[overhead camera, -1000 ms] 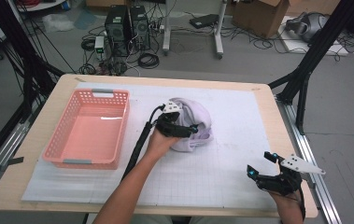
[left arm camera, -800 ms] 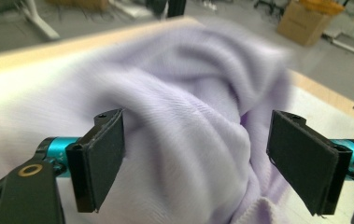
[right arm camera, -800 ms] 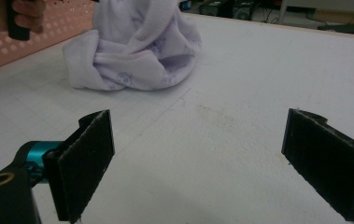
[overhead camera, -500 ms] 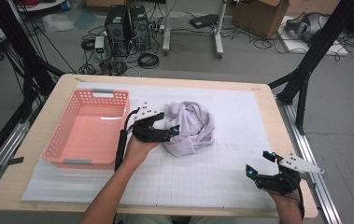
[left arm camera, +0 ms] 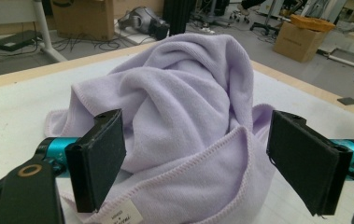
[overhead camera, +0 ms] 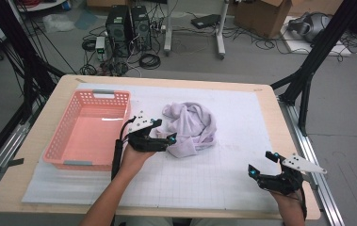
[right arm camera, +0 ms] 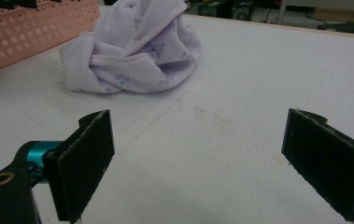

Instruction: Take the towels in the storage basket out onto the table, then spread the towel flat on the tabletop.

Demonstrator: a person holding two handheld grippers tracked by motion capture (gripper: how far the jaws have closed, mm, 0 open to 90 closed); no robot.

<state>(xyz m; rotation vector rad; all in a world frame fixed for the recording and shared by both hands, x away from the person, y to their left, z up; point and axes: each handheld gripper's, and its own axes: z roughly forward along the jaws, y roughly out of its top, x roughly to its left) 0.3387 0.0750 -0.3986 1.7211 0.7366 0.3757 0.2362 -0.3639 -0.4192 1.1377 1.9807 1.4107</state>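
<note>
High view: lilac towel (overhead camera: 191, 128) lay crumpled mid-table, just right of the pink basket (overhead camera: 89, 129). Left gripper (overhead camera: 159, 139) sat at the towel's near-left edge, fingers spread, nothing held. Right gripper (overhead camera: 265, 176) idled at the near-right corner of the table (overhead camera: 242, 94), well apart.

Left gripper view: fingers (left arm camera: 96, 158) wide, straddling a hemmed fold (left arm camera: 202, 154) with a label (left arm camera: 121, 215) just beside. Soft, light, floppy; I'd pinch that hem, expect it to drape.

Right gripper view: fingers (right arm camera: 83, 161) wide, empty. Towel (right arm camera: 132, 51) far off beside the basket (right arm camera: 34, 28). Nothing in the way.
</note>
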